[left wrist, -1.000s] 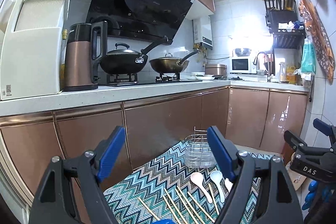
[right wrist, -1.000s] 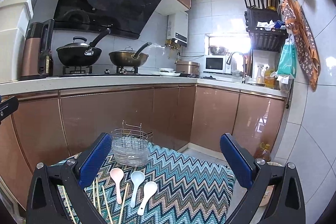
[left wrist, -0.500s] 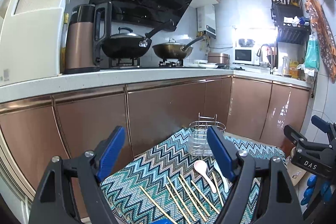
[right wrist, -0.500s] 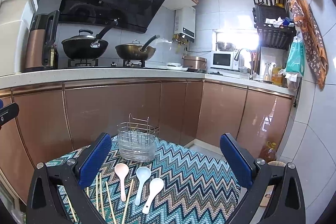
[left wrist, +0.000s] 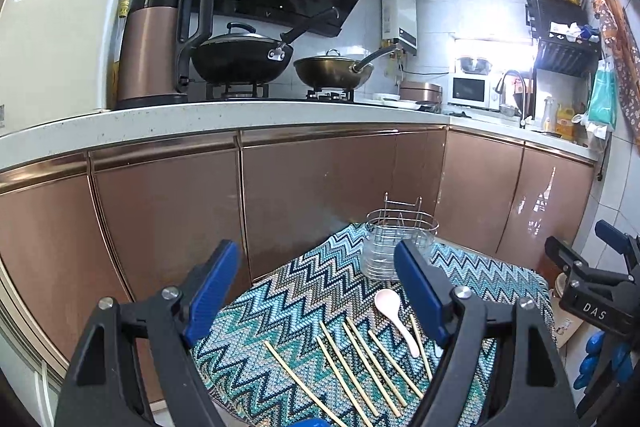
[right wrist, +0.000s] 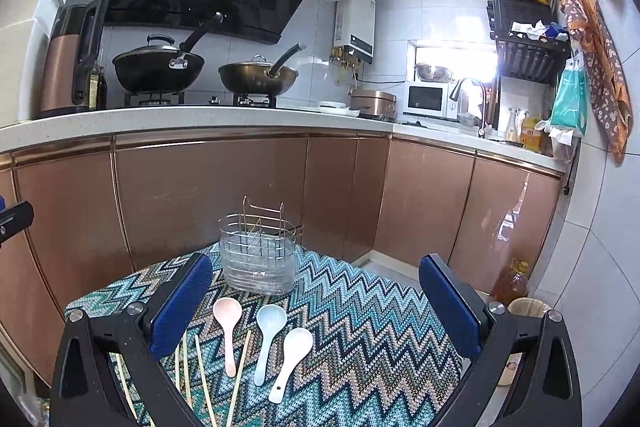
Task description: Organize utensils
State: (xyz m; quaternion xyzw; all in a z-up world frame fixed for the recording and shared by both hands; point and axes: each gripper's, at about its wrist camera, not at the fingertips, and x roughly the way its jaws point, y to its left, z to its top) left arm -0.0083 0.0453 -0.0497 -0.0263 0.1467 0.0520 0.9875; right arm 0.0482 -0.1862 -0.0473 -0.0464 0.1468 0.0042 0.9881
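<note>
On the zigzag-cloth table [right wrist: 360, 347], both grippers hover with jaws wide and empty. Lower your right gripper [right wrist: 316, 307] squarely over one spoon [right wrist: 267, 331] handle, then load the wire caddy [right wrist: 260, 255].

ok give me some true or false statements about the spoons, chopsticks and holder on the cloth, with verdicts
1. Three spoons lie on the zigzag cloth: a pink spoon, a pale blue spoon and a white spoon. True.
2. The chopsticks already stand in the wire utensil holder. False: they lie flat on the cloth, and the holder looks empty.
3. The right gripper is shut on the white spoon. False: its jaws are wide apart and hold nothing.
4. The left gripper is open above the cloth. True.
5. The holder stands upright at the far side of the cloth, beyond the spoons. True.
</note>
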